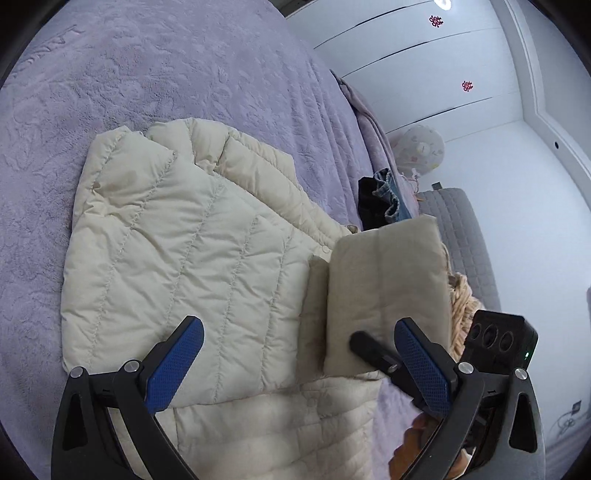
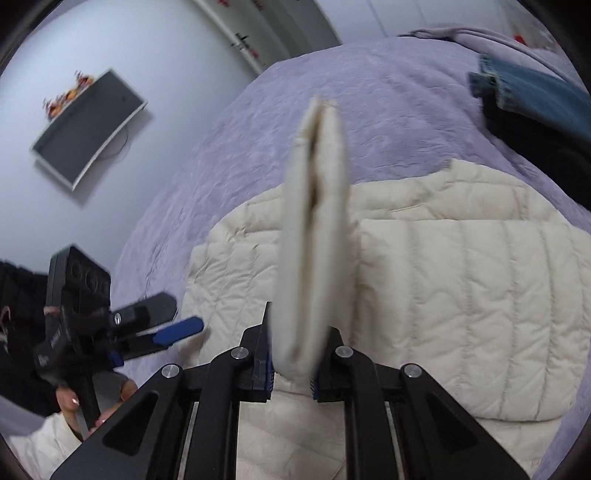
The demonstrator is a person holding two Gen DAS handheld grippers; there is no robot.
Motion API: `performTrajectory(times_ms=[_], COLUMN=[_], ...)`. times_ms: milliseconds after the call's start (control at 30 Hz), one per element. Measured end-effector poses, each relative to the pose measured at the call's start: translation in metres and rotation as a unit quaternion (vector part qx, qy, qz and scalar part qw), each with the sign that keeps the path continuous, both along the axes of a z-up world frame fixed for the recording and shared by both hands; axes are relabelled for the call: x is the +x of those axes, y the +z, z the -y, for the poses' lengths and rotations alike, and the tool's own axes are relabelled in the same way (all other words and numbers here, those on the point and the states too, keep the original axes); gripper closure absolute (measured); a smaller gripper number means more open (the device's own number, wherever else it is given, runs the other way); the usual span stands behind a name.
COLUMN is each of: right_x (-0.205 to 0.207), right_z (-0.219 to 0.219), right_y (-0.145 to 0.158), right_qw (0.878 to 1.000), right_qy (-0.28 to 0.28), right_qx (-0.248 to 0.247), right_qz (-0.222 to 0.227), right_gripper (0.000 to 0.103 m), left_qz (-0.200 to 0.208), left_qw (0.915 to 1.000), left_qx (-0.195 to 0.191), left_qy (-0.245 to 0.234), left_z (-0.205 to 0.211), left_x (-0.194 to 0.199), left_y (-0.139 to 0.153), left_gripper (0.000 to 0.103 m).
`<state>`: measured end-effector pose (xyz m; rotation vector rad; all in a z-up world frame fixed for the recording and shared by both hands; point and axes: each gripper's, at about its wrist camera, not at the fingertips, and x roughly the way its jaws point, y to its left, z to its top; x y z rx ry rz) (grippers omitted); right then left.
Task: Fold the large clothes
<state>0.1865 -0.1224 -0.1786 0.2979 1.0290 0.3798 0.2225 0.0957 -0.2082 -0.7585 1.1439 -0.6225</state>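
Right gripper (image 2: 291, 363) clenched on cream sleeve (image 2: 314, 236) — lifted above the puffer jacket (image 1: 177, 258) on the bed (image 1: 166, 74). Left gripper (image 1: 299, 354) released, empty — jeans (image 2: 532, 99) at 2 o'clock.

No readable text anywhere. Two small red emblems (image 1: 436, 20) on the white cupboard doors (image 1: 424, 55), too small to make out. Faint pale markings on the black camera block (image 2: 55, 339) beside the left tool, blurred beyond reading.

A home bedroom: lilac-covered bed (image 1: 184, 74) (wall-mounted television (image 2: 88, 125) nearby).
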Motion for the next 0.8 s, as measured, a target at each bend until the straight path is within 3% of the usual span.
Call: performTrajectory(times_ms=[133, 167, 200, 267, 433, 467, 600, 667, 733, 767, 800], right_x=[-0.001, -0.001, -0.004, -0.008, -0.019, -0.021, -0.029, -0.032, -0.035, -0.039, -0.042], right_z=[-0.034, -0.037, -0.038, -0.034, -0.019, -0.013, 0.015, 0.027, 0.038, 0.044, 0.05], right_y=[-0.021, -0.025, -0.028, -0.032, -0.025, -0.024, -0.022, -0.023, -0.024, -0.023, -0.024], right_qw=[0.998, 0.997, 0.997, 0.997, 0.997, 0.998, 0.998, 0.997, 0.997, 0.997, 0.997], right_qy=[0.046, 0.05, 0.053, 0.052, 0.037, 0.032, 0.008, -0.002, -0.012, -0.015, -0.019], right_qx=[-0.035, -0.036, -0.034, -0.024, -0.011, -0.007, 0.008, 0.012, 0.013, 0.013, 0.013], right_qz=[-0.036, -0.044, -0.052, -0.06, -0.059, -0.061, -0.067, -0.072, -0.075, -0.077, -0.078], right_gripper=[0.086, 0.081, 0.073, 0.036, 0.035, 0.035, 0.035, 0.035, 0.035, 0.035, 0.035], left_qz=[-0.006, -0.007, -0.009, -0.014, -0.015, -0.017, -0.026, -0.022, -0.018, -0.015, -0.014], left_qw=[0.9997, 0.9997, 0.9997, 0.9997, 0.9995, 0.9991, 0.9956, 0.9939, 0.9923, 0.9915, 0.9905], left_qx=[-0.025, -0.025, -0.022, -0.017, 0.024, 0.036, 0.087, 0.104, 0.12, 0.127, 0.135], left_qy=[-0.004, -0.006, -0.007, -0.011, -0.01, -0.01, -0.023, -0.028, -0.026, -0.025, -0.024], left_z=[-0.001, 0.001, 0.002, 0.008, 0.023, 0.025, 0.037, 0.038, 0.036, 0.035, 0.033], left_x=[0.004, 0.005, 0.006, 0.008, 0.011, 0.012, 0.013, 0.01, 0.006, 0.004, 0.003], left_y=[-0.002, -0.003, -0.004, -0.006, -0.009, -0.009, -0.014, -0.017, -0.02, -0.02, -0.021], left_gripper=[0.0, 0.0, 0.0, 0.0, 0.001, 0.005, 0.055, 0.069, 0.074, 0.091, 0.093])
